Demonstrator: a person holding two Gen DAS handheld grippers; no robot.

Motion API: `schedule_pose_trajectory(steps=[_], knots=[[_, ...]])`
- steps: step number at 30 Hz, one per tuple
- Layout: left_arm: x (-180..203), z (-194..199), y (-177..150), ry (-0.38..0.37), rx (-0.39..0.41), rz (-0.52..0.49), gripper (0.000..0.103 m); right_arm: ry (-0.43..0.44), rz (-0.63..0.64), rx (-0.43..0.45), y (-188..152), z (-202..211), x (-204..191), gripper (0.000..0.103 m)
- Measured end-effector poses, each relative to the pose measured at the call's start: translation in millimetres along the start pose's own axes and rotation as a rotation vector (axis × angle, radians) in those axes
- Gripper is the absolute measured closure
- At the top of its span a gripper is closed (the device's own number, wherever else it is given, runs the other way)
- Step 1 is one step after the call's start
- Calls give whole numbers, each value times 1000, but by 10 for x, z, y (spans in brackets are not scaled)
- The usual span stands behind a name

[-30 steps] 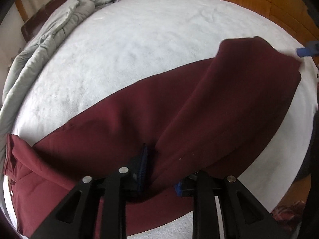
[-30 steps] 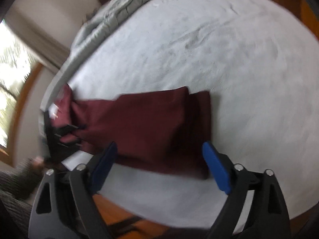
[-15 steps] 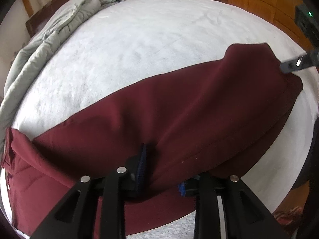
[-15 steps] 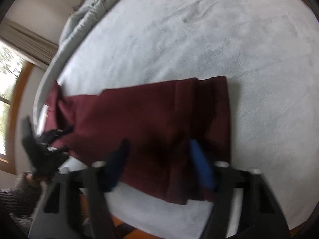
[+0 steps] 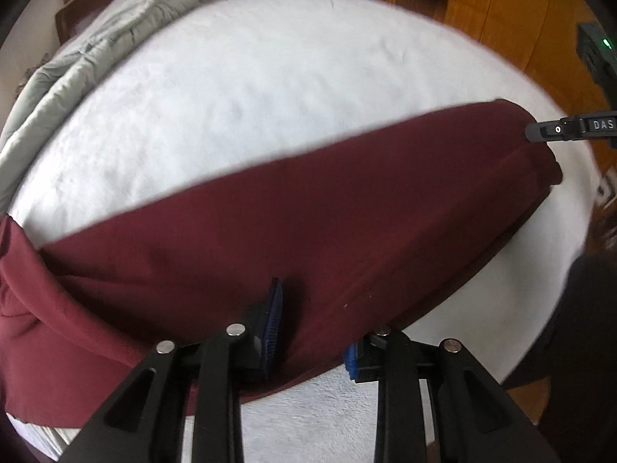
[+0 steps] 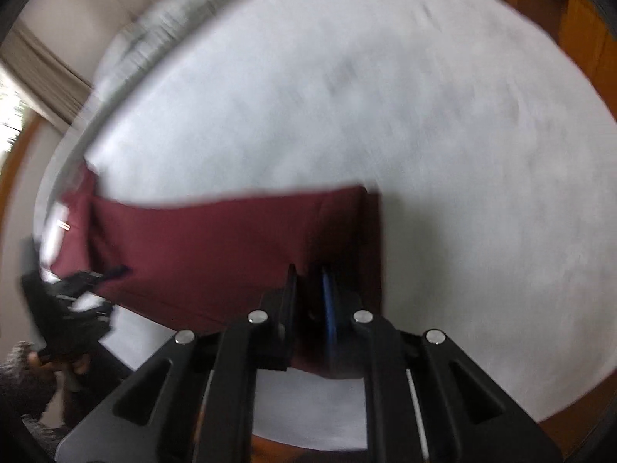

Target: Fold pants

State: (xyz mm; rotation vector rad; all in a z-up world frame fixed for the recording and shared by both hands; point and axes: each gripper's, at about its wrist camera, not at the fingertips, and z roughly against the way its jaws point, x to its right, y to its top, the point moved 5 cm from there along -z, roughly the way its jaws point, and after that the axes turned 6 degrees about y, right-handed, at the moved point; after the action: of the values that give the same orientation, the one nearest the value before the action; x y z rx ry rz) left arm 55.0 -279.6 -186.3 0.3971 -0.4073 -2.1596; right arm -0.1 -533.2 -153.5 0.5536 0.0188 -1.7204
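Observation:
Dark red pants [image 5: 293, 216] lie stretched lengthwise along the near edge of a white bed [image 5: 270, 88]. My left gripper [image 5: 314, 328] is shut on the near edge of the pants around their middle, with cloth draped over its blue pads. My right gripper [image 6: 310, 293] is shut on the pants [image 6: 216, 239] near the leg end, with cloth between its pads. The right gripper's tip shows in the left wrist view [image 5: 570, 131] at the far right end of the pants. The left gripper shows in the right wrist view [image 6: 69, 301] at the waist side.
A grey duvet [image 5: 88, 61] is bunched along the far left of the bed. Wooden cabinets [image 5: 482, 4] stand behind the bed at the right. The bed's near edge [image 6: 339, 420] runs just under the grippers. The right wrist view is blurred by motion.
My right gripper has come down onto the leg end of the pants and shut on it; it was open a second ago. The left gripper has kept its hold, and the cloth now lies flatter.

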Motion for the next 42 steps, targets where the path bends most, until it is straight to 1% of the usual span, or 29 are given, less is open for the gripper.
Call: schedule_pose_trajectory(steps=[1,3,4,5,6,7,8,9,11,13,14,15,16,17,19,20,22,23,25,27,28,29,31,32,35,37,40,41,42], knots=[[10,-44,-19,11,15,-2,75,3,-1,-31,-54,-140,25,91],[-2,-49,-10,11,36,0,75,-25,20,-34,-90,-216,4,88],[-24,-37,5,4,36,8,74,-39,33,-33,-78,-188,-26,80],[-61,-21,24,-9,32,24,70,-60,48,-14,-51,-124,-87,76],[-94,1,33,-25,26,35,69,-83,51,10,-16,-50,-125,58],[-129,24,48,-41,22,46,67,-101,55,31,17,27,-160,55],[-172,46,65,-56,17,59,65,-112,78,67,43,128,-240,56],[-247,75,78,-69,-2,82,61,-101,94,92,73,194,-303,56],[-245,172,-15,-107,-31,122,46,-12,111,120,116,258,-565,56],[-378,293,-101,-179,-44,187,42,105,151,100,127,168,-890,56],[-418,351,-157,-195,-42,208,34,172,185,89,153,72,-1133,56],[-552,432,-209,-203,-35,250,29,216,209,72,153,-14,-1288,56],[-679,487,-248,-203,-26,286,23,244,231,52,170,-117,-1438,56],[-836,532,-301,-193,-18,325,21,267,262,28,167,-250,-1635,55],[-1236,547,-443,-123,-27,406,21,336,306,-34,139,-493,-1962,55],[-1529,515,-552,-61,-41,462,21,370,344,-71,75,-607,-2156,53],[-1896,427,-722,-1,-96,556,21,408,408,-111,-52,-769,-2458,39],[-2084,366,-816,5,-129,611,21,422,441,-139,-114,-860,-2652,37],[-2399,263,-976,0,-165,716,21,413,508,-179,-238,-1020,-2929,37],[-2628,189,-1085,4,-182,785,21,384,548,-206,-286,-1155,-3067,37],[-2710,158,-1120,5,-187,810,21,372,562,-217,-317,-1235,-3114,38],[-2751,139,-1135,-2,-183,825,21,359,568,-225,-330,-1272,-3100,43],[-2766,102,-1126,-22,-177,838,21,304,576,-258,-357,-1442,-3111,92],[-2770,96,-1121,-25,-176,837,21,277,575,-264,-347,-1480,-3094,93],[-2729,133,-1123,-27,-165,816,21,290,589,-256,-364,-1397,-3116,94],[-2742,171,-1101,-38,-160,817,21,274,635,-245,-451,-1337,-3151,91],[-2804,223,-1004,-50,-166,828,21,217,629,-278,-583,-1555,-3109,88],[-2831,230,-930,-45,-167,826,21,235,610,-271,-588,-1586,-3112,74],[-2881,243,-792,-21,-177,821,21,280,595,-281,-594,-1582,-3137,52]])
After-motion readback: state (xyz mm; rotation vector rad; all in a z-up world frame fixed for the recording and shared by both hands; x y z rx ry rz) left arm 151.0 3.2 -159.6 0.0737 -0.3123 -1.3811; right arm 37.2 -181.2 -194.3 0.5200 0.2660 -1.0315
